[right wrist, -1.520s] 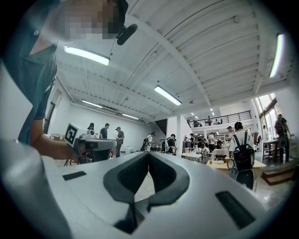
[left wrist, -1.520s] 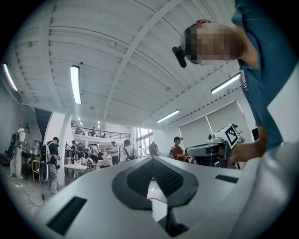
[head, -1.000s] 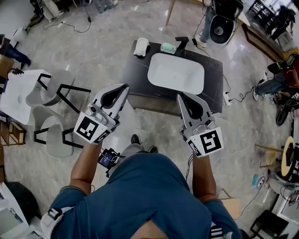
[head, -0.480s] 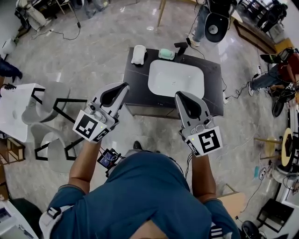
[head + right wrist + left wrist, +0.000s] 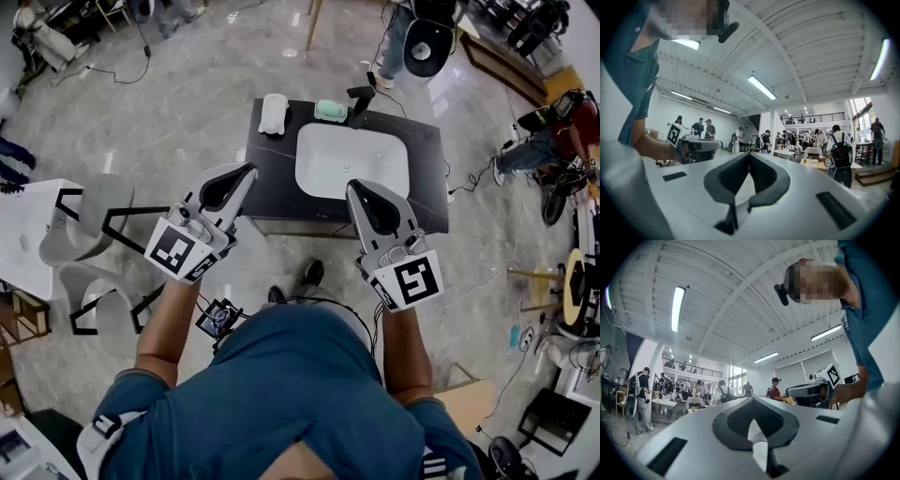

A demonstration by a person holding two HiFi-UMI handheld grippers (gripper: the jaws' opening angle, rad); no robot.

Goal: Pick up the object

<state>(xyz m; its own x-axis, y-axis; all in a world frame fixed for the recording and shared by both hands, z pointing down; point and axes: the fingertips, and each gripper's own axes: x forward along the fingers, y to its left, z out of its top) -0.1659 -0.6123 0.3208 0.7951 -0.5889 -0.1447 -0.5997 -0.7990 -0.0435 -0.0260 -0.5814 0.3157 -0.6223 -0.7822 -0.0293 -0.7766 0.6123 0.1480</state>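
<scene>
White left gripper and right gripper look closed, empty.

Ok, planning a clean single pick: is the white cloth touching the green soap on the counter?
Apart. Head view shows dark counter between white cloth and green soap.
</scene>
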